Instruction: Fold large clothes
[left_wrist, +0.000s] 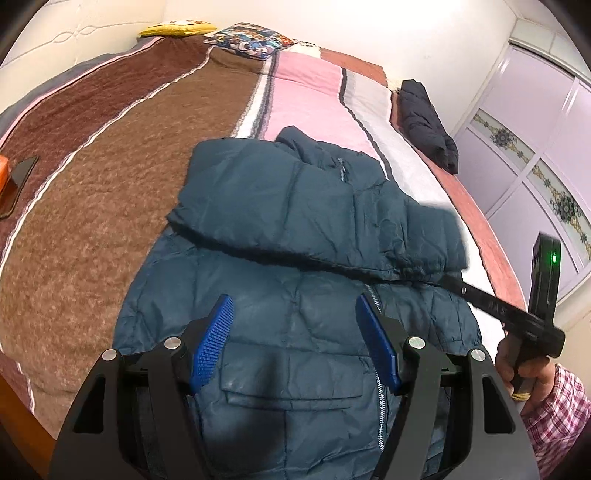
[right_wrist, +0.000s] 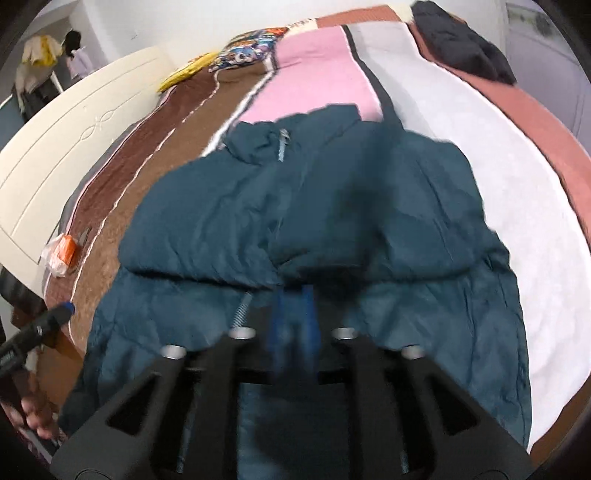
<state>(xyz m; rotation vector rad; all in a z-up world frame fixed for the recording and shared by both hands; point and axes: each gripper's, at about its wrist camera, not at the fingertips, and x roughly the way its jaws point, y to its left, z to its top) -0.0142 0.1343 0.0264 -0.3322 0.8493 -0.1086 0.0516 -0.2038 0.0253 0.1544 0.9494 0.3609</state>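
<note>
Teal quilted puffer jacket (left_wrist: 295, 229) on striped blanket (left_wrist: 110, 184), sleeves folded across, left gripper (left_wrist: 295, 343) spread wide, right gripper (right_wrist: 293, 325) pinched together on sleeve cuff.

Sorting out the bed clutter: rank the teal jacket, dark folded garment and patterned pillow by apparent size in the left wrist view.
1. Teal jacket, largest, though nearest the camera.
2. Dark folded garment.
3. Patterned pillow; close to the garment and farther off, so unsure.

A striped blanket (left_wrist: 110, 155) covers the bed beside a cream headboard (right_wrist: 55, 155) and mirrored wardrobe (left_wrist: 535, 122).
</note>
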